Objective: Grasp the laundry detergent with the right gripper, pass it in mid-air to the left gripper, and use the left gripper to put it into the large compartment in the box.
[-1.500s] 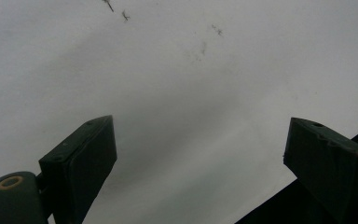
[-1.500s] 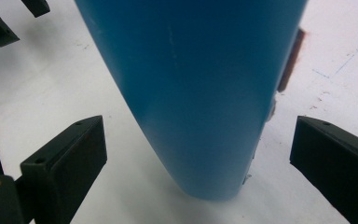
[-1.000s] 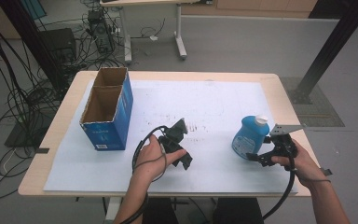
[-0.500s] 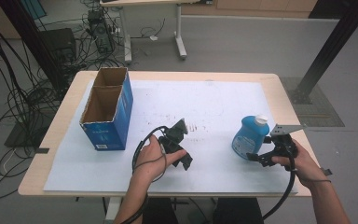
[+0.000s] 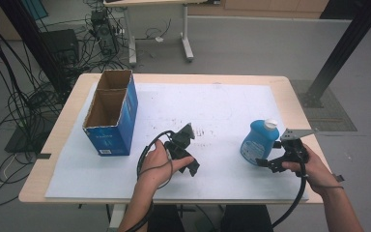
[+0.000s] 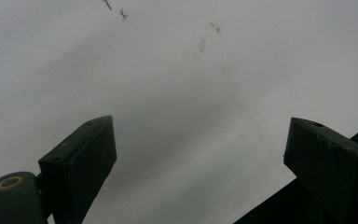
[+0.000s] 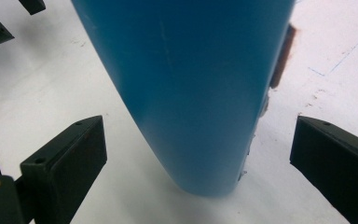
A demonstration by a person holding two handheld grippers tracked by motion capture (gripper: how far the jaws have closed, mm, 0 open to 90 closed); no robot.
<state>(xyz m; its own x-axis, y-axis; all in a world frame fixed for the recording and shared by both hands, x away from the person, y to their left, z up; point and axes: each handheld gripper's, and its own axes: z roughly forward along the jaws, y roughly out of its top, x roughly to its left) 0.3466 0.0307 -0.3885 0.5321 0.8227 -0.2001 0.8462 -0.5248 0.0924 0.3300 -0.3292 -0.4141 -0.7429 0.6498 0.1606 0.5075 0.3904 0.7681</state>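
Stillness marks the last second: against the earlier high views, neither hand has shifted, the bottle stands where it stood, and the box is unmoved. As I judge it, that means the grasp on the bottle is lined up but not yet made, and closing is the step that remains.

Nearest, two hands come in from the bottom edge, one gripper in each. The right gripper [image 5: 265, 163] sits at the foot of the blue bottle [image 5: 257, 142]; in the right gripper view its jaws stand wide on either side of the blue bottle [image 7: 186, 93] with white gaps between pad and plastic, so it is released, not gripping. The left gripper [image 5: 186, 133] rests on the white sheet [image 5: 222, 111] near the middle, jaws spread with nothing between them, as the left gripper view confirms.

Counted: one bottle, upright with a white cap, near the right edge of the tabletop [image 5: 67, 140]. One white sheet covers most of it. Farther off at the left, one blue cardboard box [image 5: 113, 116], open-topped with two compartments, both seemingly empty.
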